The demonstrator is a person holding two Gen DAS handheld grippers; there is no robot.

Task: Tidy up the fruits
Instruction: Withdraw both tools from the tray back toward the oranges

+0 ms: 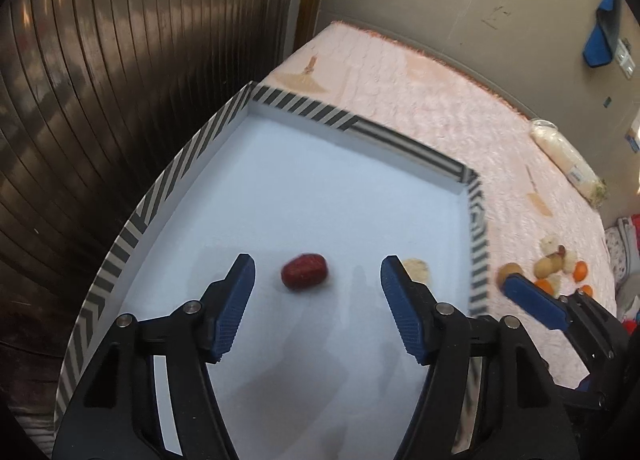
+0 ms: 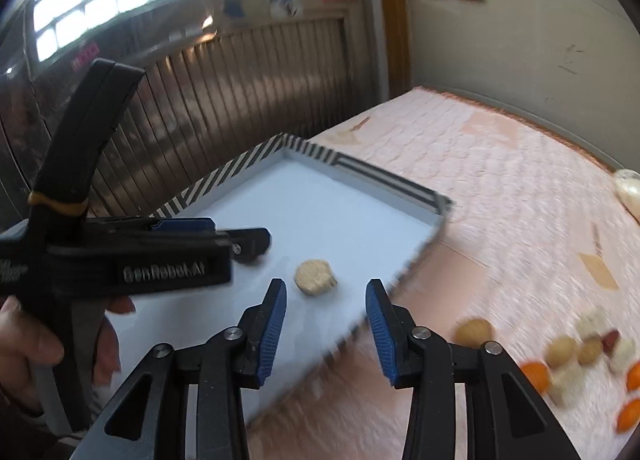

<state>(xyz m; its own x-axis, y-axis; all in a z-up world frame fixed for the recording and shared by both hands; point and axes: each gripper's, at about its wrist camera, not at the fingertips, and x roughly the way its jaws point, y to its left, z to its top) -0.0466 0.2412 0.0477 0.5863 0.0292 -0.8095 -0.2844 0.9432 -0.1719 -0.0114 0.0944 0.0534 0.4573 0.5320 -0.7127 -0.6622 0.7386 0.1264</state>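
Two pieces already lay in the striped-rim tray (image 1: 478, 236): a dark red fruit (image 1: 304, 271) on its pale floor and, well apart from it, a beige lumpy piece (image 2: 316, 277). The left gripper (image 1: 318, 280) hung over the red fruit with its fingers spread and nothing between them. The right gripper (image 2: 326, 308) hovered near the tray's edge, fingers likewise parted and empty. Most of the job looked undone: a heap of loose fruits (image 2: 580, 356), orange and yellowish, lay on the pink bed cover (image 2: 500, 180) beside the tray.
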